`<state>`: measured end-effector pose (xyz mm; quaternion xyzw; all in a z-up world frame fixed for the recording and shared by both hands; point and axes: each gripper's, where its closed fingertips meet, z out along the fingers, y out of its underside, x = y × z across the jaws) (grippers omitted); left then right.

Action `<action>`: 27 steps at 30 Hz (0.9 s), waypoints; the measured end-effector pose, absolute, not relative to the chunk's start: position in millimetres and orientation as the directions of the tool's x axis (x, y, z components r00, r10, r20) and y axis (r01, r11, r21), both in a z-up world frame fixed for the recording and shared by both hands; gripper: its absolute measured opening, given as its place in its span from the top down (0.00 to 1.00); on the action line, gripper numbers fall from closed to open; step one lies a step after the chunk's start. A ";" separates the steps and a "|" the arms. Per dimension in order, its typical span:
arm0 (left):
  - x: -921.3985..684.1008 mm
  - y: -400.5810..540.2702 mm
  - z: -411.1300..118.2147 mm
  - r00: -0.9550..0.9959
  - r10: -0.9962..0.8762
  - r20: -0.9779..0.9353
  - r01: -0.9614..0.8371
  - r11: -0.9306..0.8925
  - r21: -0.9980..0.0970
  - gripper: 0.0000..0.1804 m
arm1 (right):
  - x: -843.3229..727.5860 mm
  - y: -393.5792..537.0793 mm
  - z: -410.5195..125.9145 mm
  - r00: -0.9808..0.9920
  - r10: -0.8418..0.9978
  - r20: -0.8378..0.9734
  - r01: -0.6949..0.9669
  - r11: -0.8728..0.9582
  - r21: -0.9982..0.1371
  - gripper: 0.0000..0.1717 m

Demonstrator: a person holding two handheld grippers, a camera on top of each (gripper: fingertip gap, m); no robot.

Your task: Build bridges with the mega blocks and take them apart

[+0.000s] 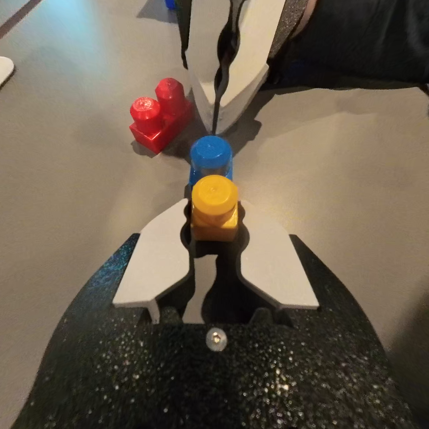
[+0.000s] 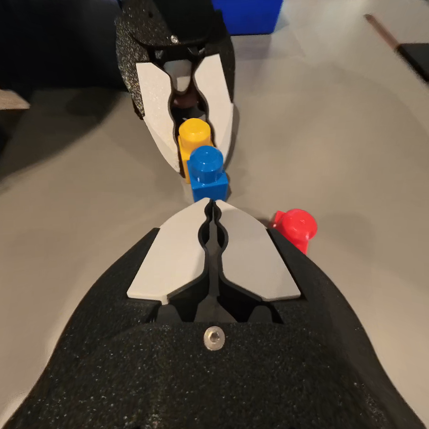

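Note:
A yellow one-stud block (image 1: 213, 213) stands on the grey table (image 1: 69, 185) between my left gripper's (image 1: 214, 205) fingers, and the pads press on its sides. It also shows in the right wrist view (image 2: 193, 139), gripped by the left gripper. A blue one-stud block (image 1: 210, 160) stands right against the yellow one, on its far side. My right gripper (image 2: 212, 202) is shut with nothing in it, and its closed tips touch the blue block (image 2: 207, 178). A red two-stud block (image 1: 157, 116) lies beside the right gripper (image 1: 214, 130).
A blue box (image 2: 246, 16) stands behind the left gripper. A dark flat item (image 2: 415, 60) lies at the far right. A white object (image 1: 4, 69) sits at the left edge. A person's dark sleeve (image 1: 359, 39) is behind the right gripper. Some 5 cm of space lies between my two pairs of fingers.

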<state>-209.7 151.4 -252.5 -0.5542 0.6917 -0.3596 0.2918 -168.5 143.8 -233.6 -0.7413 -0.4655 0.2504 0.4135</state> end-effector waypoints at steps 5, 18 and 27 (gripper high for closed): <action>-210.0 147.7 -242.7 -0.219 -0.975 0.037 -0.507 0.082 -0.858 0.68 | -174.4 144.2 -245.5 0.385 0.921 -0.056 0.497 -0.259 -0.828 1.00; -199.4 144.6 -257.4 -0.327 -0.944 0.043 -0.577 0.163 -0.801 0.69 | -185.3 148.7 -250.7 0.332 0.943 -0.036 0.516 -0.213 -0.829 1.00; -199.0 148.4 -257.7 -0.326 -0.944 0.054 -0.581 0.155 -0.799 0.71 | -189.6 151.0 -252.2 0.310 0.951 -0.007 0.537 -0.181 -0.824 1.00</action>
